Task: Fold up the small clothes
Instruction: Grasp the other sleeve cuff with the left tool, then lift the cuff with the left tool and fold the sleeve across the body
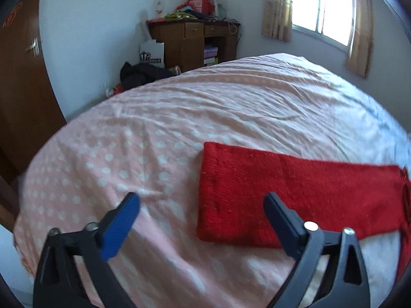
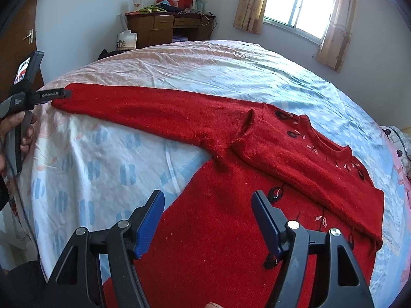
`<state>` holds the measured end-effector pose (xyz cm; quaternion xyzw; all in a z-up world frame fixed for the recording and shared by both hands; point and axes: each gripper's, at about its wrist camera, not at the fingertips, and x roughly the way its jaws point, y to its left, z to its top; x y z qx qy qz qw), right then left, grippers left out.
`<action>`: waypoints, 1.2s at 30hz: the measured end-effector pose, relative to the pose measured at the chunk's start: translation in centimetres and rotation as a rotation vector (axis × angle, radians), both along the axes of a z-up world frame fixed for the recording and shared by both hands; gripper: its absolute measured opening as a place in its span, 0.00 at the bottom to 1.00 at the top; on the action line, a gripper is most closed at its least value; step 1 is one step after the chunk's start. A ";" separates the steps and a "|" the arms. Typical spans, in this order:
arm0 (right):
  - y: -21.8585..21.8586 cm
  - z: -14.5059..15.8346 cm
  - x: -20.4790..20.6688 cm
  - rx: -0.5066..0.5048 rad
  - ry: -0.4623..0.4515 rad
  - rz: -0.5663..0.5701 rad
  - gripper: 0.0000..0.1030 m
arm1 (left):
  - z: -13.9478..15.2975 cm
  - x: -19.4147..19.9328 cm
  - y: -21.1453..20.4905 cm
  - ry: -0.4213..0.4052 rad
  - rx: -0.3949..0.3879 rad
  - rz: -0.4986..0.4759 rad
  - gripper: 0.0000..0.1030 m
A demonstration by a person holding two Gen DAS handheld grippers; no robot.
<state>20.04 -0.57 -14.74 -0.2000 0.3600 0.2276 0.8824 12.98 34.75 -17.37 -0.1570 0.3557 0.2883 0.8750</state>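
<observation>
A red knit sweater [image 2: 226, 225] with embroidered flowers lies flat on the bed. One sleeve [image 2: 143, 110] stretches out to the left, and the other sleeve [image 2: 308, 169] is folded across the chest. In the left wrist view that stretched sleeve [image 1: 295, 195] ends in a cuff edge under my left gripper [image 1: 203, 205]. Its jaws are open, one finger over the cuff and the other over the sheet. The right wrist view shows the left gripper [image 2: 64, 93] at the cuff tip, held by a hand [image 2: 24, 131]. My right gripper [image 2: 208, 205] hangs open over the sweater's body, gripping nothing.
The bed [image 1: 159, 118] wears a pink dotted and blue patterned sheet, and its edge falls away at the left. A cluttered wooden desk [image 1: 195, 38] stands by the far wall, with a black bag [image 1: 141, 73] on the floor. A wooden door [image 1: 23, 77] stands left; a curtained window [image 1: 323, 10] is at right.
</observation>
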 end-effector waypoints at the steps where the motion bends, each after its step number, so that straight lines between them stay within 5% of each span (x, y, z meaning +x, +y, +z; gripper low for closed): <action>1: -0.1 -0.1 -0.1 0.001 0.001 0.000 0.69 | 0.0 0.1 0.1 -0.009 -0.011 -0.002 0.87; 9: -0.5 -0.1 -0.4 0.018 0.003 -0.009 0.69 | -0.5 2.1 -0.9 0.002 -0.007 -0.055 0.54; 10: -0.6 -0.1 -0.5 0.022 0.002 -0.011 0.69 | -0.5 2.3 -1.0 0.008 0.001 -0.062 0.38; 11: -0.7 0.0 -0.5 0.024 0.002 -0.012 0.69 | -0.4 2.4 -1.2 0.011 0.008 -0.072 0.12; 25: -4.0 1.4 -0.8 0.076 -0.016 -0.061 0.69 | 5.5 2.0 -3.3 -0.072 0.056 -0.127 0.10; 36: -8.1 2.4 -1.1 0.070 -0.033 -0.123 0.69 | 11.3 3.6 -7.5 -0.206 -0.015 -0.220 0.10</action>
